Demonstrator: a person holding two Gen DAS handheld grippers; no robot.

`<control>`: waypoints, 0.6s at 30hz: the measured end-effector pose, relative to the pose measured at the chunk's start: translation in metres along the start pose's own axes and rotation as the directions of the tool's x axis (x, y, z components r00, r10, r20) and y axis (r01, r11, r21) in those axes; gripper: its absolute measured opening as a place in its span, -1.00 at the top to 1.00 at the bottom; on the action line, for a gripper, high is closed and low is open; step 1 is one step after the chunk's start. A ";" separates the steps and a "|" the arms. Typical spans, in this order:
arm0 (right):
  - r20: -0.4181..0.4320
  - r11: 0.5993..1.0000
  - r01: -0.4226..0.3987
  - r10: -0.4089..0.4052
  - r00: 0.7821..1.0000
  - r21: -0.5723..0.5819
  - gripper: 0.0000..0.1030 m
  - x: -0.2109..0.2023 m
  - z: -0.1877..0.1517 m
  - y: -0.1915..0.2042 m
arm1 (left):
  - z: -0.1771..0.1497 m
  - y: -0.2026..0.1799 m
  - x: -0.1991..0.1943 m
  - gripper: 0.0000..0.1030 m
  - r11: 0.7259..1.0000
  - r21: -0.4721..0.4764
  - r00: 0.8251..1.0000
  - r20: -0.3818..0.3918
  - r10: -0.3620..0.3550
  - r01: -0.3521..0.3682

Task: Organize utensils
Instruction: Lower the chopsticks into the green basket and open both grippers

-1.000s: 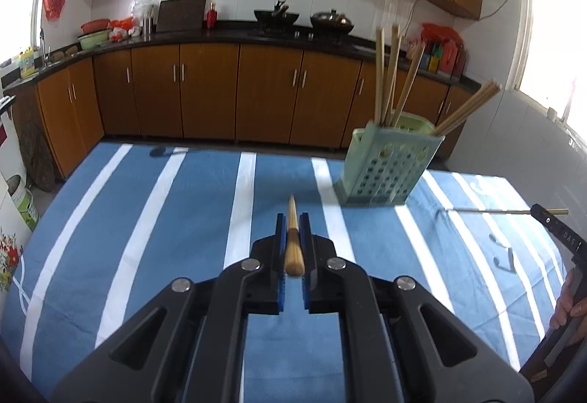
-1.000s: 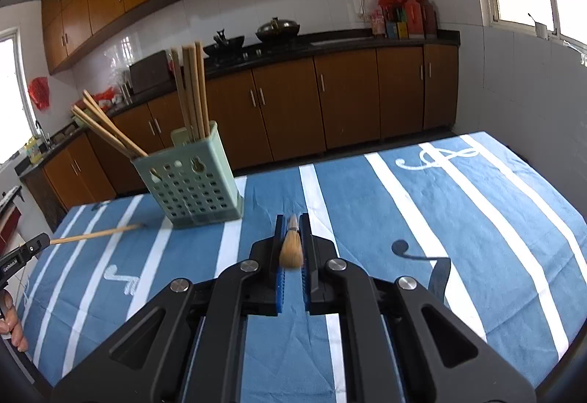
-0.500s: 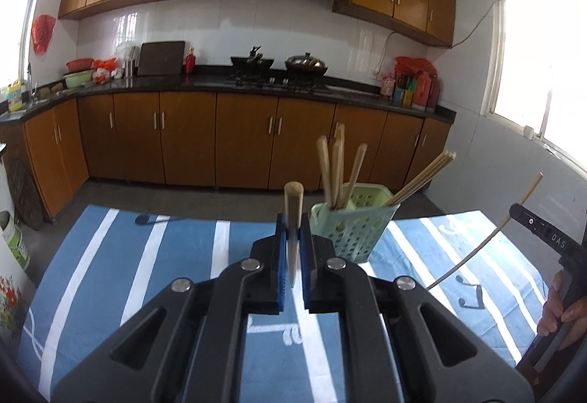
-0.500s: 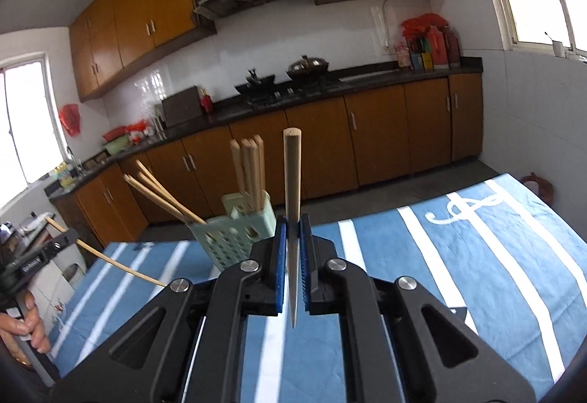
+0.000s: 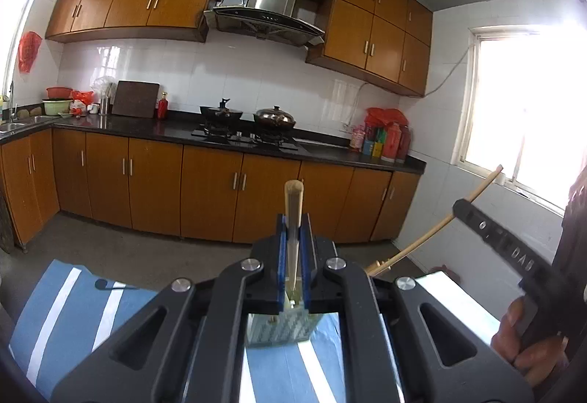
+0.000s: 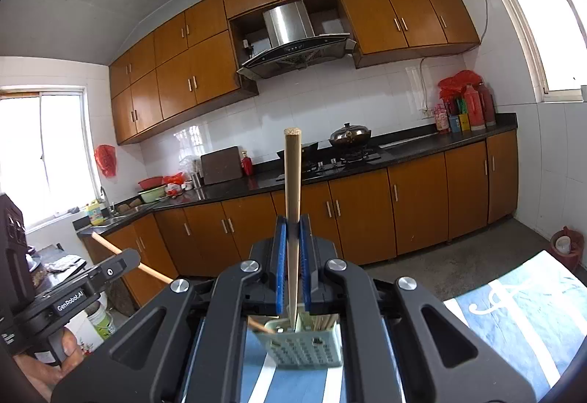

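My left gripper (image 5: 292, 249) is shut on a wooden chopstick (image 5: 293, 205) that stands upright, its lower end just above the pale green utensil basket (image 5: 280, 329). My right gripper (image 6: 292, 249) is shut on another wooden chopstick (image 6: 292, 175), also upright, its tip at the mouth of the basket (image 6: 304, 348), which holds several chopsticks. The right gripper with its chopstick shows in the left wrist view (image 5: 477, 216); the left gripper shows in the right wrist view (image 6: 110, 267).
The basket stands on a blue cloth with white stripes (image 6: 513, 322). Behind are wooden kitchen cabinets (image 5: 146, 183), a dark counter with a stove and pots (image 5: 249, 135), and a bright window (image 5: 528, 109) on the right.
Both grippers have risen and closed in over the basket with their chopsticks turned upright. The basket now sits directly below both sets of jaws.
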State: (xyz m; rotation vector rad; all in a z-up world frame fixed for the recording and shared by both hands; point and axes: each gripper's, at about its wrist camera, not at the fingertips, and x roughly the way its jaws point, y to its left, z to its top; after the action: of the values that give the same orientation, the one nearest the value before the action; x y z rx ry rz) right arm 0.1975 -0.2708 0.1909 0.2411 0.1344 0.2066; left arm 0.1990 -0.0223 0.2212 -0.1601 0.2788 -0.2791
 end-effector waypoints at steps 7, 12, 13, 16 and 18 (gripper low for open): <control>-0.050 1.000 0.030 -0.031 0.998 -0.004 0.85 0.044 -0.015 -0.005 | -0.007 -0.002 0.039 0.85 0.998 0.025 0.997 -0.058 0.051 -0.050; -0.098 0.999 0.037 -0.040 0.994 -0.032 0.85 0.067 -0.032 -0.003 | -0.020 0.005 0.062 0.85 0.998 0.031 0.993 -0.107 0.058 -0.055; -0.106 0.999 0.038 -0.042 0.994 -0.034 0.85 0.069 -0.034 -0.004 | -0.021 0.006 0.064 0.85 0.998 0.031 0.992 -0.114 0.057 -0.054; -0.132 0.999 0.043 -0.047 0.990 -0.029 0.85 0.078 -0.041 -0.004 | -0.024 0.010 0.075 0.85 0.998 0.035 0.990 -0.132 0.054 -0.050; -0.155 0.999 0.044 -0.048 0.987 -0.028 0.85 0.082 -0.045 -0.005 | -0.026 0.009 0.083 0.85 0.998 0.042 0.987 -0.149 0.054 -0.049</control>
State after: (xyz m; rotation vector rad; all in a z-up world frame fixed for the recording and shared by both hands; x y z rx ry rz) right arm 0.2713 -0.2479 0.1373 0.1975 0.2917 0.1811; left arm 0.2702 -0.0408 0.1740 -0.0937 0.4260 -0.2455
